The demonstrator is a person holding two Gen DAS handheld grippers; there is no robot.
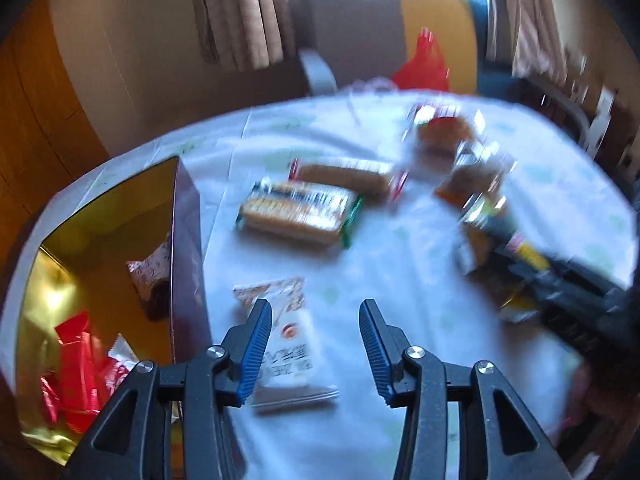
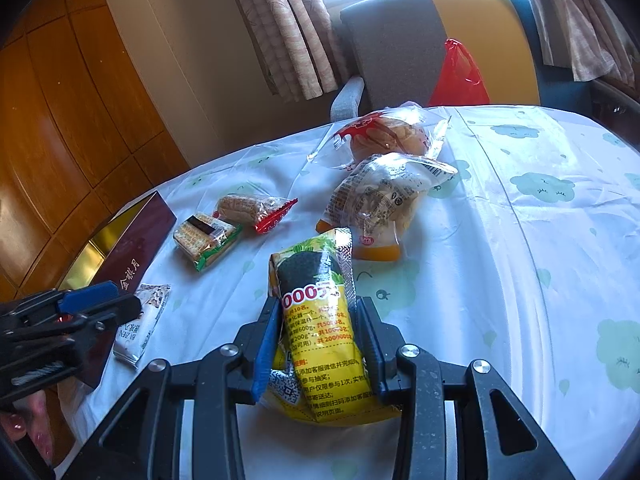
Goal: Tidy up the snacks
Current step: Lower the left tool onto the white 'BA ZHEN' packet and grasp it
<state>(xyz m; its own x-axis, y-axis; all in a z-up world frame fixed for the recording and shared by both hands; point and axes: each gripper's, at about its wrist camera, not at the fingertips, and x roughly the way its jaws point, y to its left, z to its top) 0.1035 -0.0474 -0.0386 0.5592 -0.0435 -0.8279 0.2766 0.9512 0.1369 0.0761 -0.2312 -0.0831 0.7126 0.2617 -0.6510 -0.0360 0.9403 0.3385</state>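
Gripping a yellow packet (image 2: 320, 344) at lower centre of the right wrist view: right gripper (image 2: 316, 340), blue pads pressed to both sides, packet lifted off the surface (image 2: 520, 280). Hovering above a white sachet (image 1: 288, 336) at lower centre of the left wrist view: left gripper (image 1: 316, 344), jaws apart, nothing pinched, left pad over the sachet's edge; whether touching, cannot tell. Same sachet (image 2: 140, 328) seen at lower left of the right wrist view, partly hidden beneath the left gripper (image 2: 88, 300), lying just beside the box (image 2: 132, 248).

Standing open at the left of the left wrist view: box (image 1: 184, 240) with gold lining and dark red wall, holding red wrappers (image 1: 76, 364) at the bottom and a patterned pack (image 1: 148, 272) against its right wall.

Lying on the cloud-print cloth, mid-frame in the right wrist view: green-edged cracker pack (image 2: 206, 238), touching or nearly touching a red-edged biscuit pack (image 2: 256, 208) behind it. Further right, a clear bread bag (image 2: 380, 200) with an orange end, and behind that a bun bag (image 2: 384, 136) with red print. Blurred in the left wrist view, these same packs.

Sitting on the chair (image 2: 400, 48) beyond the surface, upper right: red plastic bag (image 2: 460, 76).
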